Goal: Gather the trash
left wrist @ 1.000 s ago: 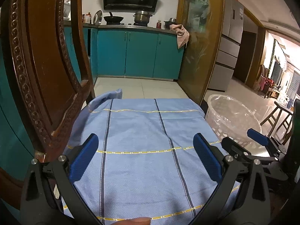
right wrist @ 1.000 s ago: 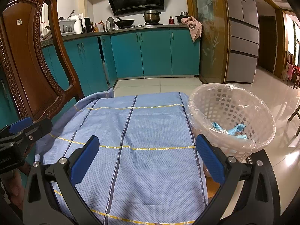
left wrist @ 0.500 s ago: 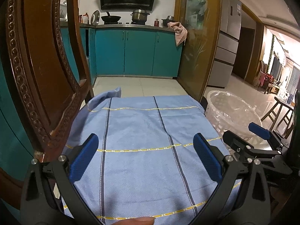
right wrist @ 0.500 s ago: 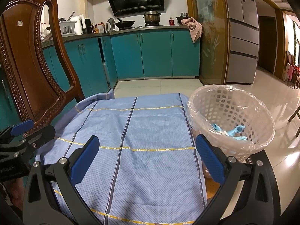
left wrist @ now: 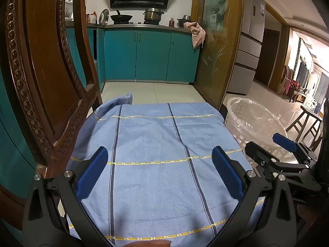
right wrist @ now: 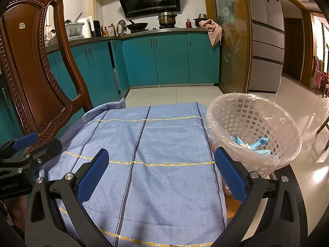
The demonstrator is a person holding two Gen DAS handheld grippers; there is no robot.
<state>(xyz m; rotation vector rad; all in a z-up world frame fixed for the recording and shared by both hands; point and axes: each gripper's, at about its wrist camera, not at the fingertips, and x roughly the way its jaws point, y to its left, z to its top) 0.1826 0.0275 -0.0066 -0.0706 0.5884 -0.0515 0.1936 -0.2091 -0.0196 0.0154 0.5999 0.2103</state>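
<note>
A white plastic basket (right wrist: pixel 255 131) lined with a clear bag stands at the right edge of a table covered by a blue checked cloth (right wrist: pixel 148 148). Crumpled light-blue trash (right wrist: pixel 253 145) lies inside it. The basket also shows in the left wrist view (left wrist: pixel 253 121). My left gripper (left wrist: pixel 159 173) is open and empty above the cloth. My right gripper (right wrist: pixel 161 175) is open and empty above the cloth, just left of the basket. Each gripper shows at the edge of the other's view.
A carved wooden chair (right wrist: pixel 35 78) stands at the table's left side. Teal kitchen cabinets (right wrist: pixel 164 59) and a stove with pots are at the back. A wood-framed glass door (left wrist: pixel 218 47) and a fridge (right wrist: pixel 267 37) are at the right. Tiled floor lies beyond.
Both grippers have drifted slightly; the view shifts a little. Both stay open and empty. The basket and cloth have not moved.
</note>
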